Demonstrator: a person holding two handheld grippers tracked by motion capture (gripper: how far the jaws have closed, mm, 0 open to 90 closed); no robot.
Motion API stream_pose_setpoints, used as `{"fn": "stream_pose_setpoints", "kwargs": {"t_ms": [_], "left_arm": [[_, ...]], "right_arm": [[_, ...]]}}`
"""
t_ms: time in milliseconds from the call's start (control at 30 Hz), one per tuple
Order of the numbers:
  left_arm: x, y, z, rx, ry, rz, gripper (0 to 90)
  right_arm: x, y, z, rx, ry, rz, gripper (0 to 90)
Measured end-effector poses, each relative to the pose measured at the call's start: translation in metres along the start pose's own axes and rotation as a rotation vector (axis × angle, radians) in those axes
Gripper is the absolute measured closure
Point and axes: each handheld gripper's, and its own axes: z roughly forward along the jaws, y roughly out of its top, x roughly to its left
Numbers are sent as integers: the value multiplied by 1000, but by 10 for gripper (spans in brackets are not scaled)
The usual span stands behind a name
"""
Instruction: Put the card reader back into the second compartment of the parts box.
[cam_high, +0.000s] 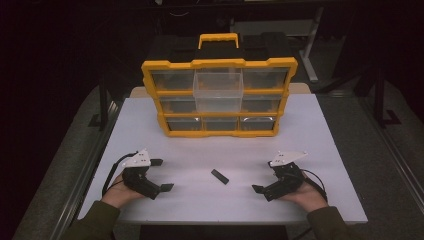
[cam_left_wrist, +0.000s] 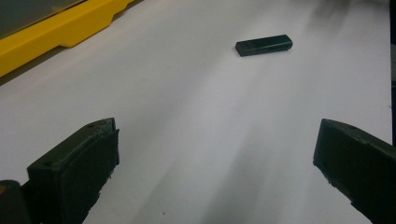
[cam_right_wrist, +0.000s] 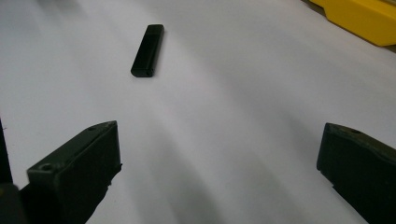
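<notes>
A small black stick, like a USB drive, lies flat on the white table between my two grippers. In the left gripper view the stick lies ahead and to the right; in the right gripper view it lies ahead and to the left. My left gripper rests at the front left, jaws wide apart with nothing between them. At the front right my right gripper is open too, and holds nothing. A yellow and black organizer with clear drawers stands upright behind; its top middle drawer juts forward.
The organizer's yellow base shows at the upper left of the left gripper view, and the same base at the upper right of the right gripper view. The table ends close behind my hands. Dark floor and stands surround it.
</notes>
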Motion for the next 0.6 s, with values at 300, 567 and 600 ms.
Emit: {"fn": "stream_pose_setpoints", "kwargs": {"t_ms": [300, 567, 600], "left_arm": [[0, 0, -2, -12, 4, -6, 0], [1, 0, -2, -14, -3, -9, 0], [0, 0, -2, -15, -4, -9, 0]], "right_arm": [[0, 7, -3, -10, 6, 0, 0], [1, 14, -4, -18, 18, -5, 0], [1, 15, -4, -21, 19, -9, 0]]}}
